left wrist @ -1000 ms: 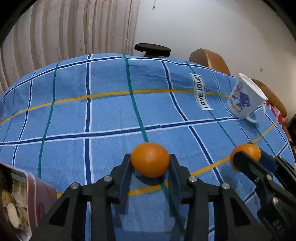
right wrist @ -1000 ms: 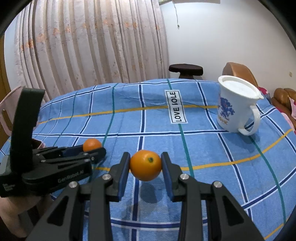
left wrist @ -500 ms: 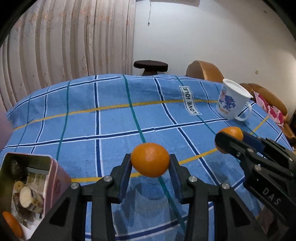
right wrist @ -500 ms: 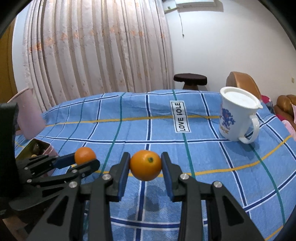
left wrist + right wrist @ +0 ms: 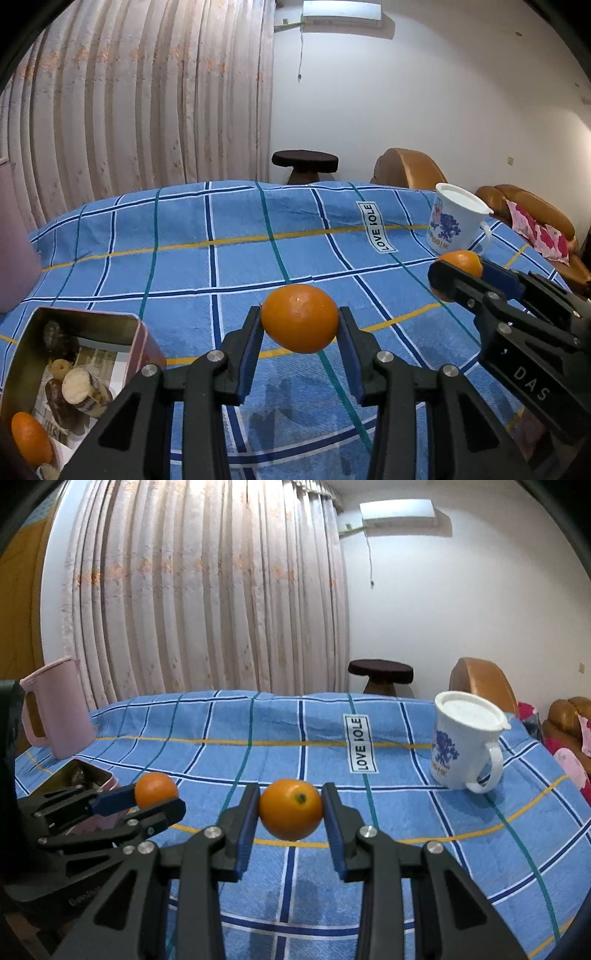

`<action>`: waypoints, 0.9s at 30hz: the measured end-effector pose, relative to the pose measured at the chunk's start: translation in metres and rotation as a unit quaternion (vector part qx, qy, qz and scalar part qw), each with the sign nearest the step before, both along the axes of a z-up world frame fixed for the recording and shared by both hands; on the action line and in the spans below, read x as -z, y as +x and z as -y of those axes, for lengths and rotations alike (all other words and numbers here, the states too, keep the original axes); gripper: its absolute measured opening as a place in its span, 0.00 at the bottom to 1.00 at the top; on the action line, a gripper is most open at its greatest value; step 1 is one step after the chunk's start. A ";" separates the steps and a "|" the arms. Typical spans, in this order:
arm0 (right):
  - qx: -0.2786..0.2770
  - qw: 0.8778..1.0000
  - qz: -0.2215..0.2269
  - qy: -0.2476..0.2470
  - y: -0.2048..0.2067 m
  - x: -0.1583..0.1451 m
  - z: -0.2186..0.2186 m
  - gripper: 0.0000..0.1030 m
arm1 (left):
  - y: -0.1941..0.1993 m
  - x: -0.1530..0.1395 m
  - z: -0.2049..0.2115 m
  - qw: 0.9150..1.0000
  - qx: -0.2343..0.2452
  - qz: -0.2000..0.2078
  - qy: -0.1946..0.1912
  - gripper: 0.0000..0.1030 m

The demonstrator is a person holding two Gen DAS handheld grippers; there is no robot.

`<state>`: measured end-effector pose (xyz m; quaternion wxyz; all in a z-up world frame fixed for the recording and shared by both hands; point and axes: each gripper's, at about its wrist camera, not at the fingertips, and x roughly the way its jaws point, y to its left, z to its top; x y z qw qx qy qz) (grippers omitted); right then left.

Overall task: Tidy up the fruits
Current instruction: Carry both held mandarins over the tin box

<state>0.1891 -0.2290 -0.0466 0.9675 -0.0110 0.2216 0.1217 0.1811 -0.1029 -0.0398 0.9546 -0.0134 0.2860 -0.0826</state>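
Left gripper (image 5: 300, 330) pinches an orange (image 5: 299, 318); right gripper (image 5: 290, 810) pinches another orange (image 5: 290, 808), prob. both airborne.

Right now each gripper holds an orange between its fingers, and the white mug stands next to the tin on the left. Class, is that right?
Not quite. The white mug stands far right, away from the tin; the right wrist view shows both. Each gripper, left and right, holds an orange.

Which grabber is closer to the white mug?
Right. The right gripper, gripping an orange, sits just left of the white printed mug; the left gripper is farther left, by the pink tin.
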 end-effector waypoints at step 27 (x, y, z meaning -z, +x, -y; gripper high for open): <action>-0.020 0.998 0.064 -0.008 -0.045 -0.008 -0.014 0.36 | -0.052 -0.014 -0.004 0.996 -0.017 0.086 0.026 0.41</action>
